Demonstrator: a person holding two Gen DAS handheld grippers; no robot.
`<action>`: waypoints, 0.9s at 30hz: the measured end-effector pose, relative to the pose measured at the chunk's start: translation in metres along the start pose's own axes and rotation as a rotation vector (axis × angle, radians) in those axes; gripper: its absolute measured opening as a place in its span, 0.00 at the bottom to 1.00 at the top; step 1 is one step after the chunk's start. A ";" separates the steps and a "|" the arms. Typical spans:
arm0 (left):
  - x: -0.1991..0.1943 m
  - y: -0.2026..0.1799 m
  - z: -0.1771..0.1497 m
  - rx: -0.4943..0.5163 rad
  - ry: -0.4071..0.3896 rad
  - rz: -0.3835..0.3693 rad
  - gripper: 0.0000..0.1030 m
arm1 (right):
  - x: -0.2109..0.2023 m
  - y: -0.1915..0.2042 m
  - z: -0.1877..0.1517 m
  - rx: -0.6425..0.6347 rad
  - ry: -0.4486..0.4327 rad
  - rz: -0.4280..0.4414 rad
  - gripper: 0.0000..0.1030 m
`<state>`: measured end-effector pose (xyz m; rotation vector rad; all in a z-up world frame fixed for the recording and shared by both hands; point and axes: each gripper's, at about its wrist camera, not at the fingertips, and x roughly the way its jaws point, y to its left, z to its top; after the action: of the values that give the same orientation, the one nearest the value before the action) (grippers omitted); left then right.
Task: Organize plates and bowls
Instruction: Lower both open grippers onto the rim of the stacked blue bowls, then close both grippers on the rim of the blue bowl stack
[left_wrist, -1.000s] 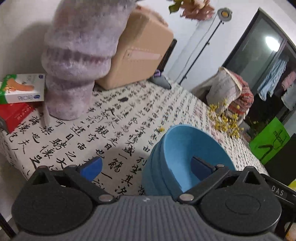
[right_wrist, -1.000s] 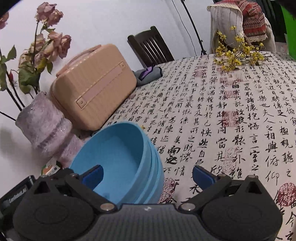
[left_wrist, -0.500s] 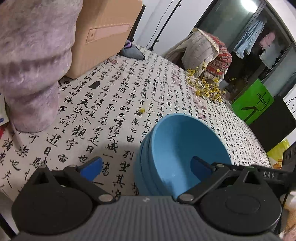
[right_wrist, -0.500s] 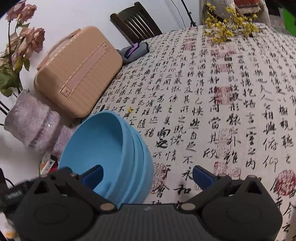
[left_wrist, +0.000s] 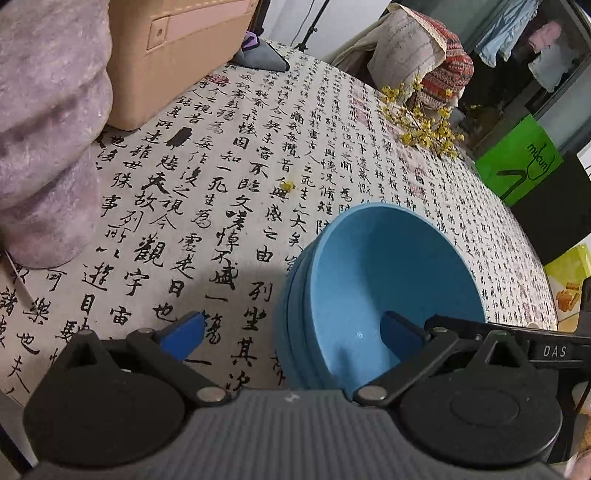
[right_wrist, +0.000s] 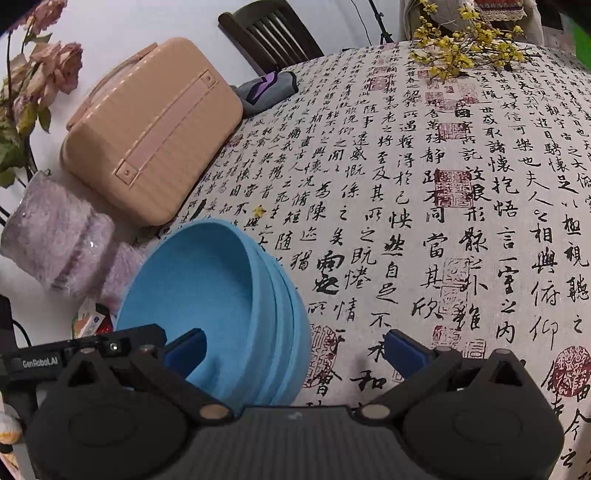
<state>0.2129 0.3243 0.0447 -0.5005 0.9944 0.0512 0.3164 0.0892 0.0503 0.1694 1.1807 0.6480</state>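
The counter (right_wrist: 461, 192) takes up most of the room, draped in a cloth printed with black calligraphy and red seals. Toward the back wall a tan case (right_wrist: 147, 133) lies on it, with a grey pouch (right_wrist: 264, 90) just beside its far end. Close to the case stands a fuzzy lilac vase (right_wrist: 62, 240) holding faded roses (right_wrist: 55, 70). At the far edge a spray of yellow flowers (right_wrist: 465, 55) lies on the cloth, and one loose yellow petal (left_wrist: 288, 185) sits alone in the open middle.

The bowls (right_wrist: 221, 299) — a nested blue stack, tipped so the opening faces the vase side — are at the near part of the counter, between the two claws. The right claw (right_wrist: 295, 350) is spread wide, its left finger inside the top bowl and its right finger out over the cloth, so the stack's wall sits between them without being pinched. The left claw (left_wrist: 291, 332) is spread just as wide — its right finger reaches into the bowl from the opposite side, its left finger over bare cloth. Whether either inner finger touches the bowl I cannot tell.
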 end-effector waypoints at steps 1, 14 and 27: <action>0.000 -0.001 0.000 0.002 0.004 0.000 1.00 | 0.001 0.001 0.000 -0.003 0.005 -0.003 0.96; 0.015 -0.002 -0.004 -0.049 0.047 -0.010 0.83 | 0.018 0.016 0.003 -0.005 0.078 -0.015 0.62; 0.023 -0.013 -0.010 -0.026 0.095 -0.007 0.52 | 0.033 0.012 0.007 0.053 0.147 -0.045 0.43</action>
<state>0.2212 0.3042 0.0262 -0.5340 1.0857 0.0343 0.3252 0.1185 0.0318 0.1411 1.3406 0.5978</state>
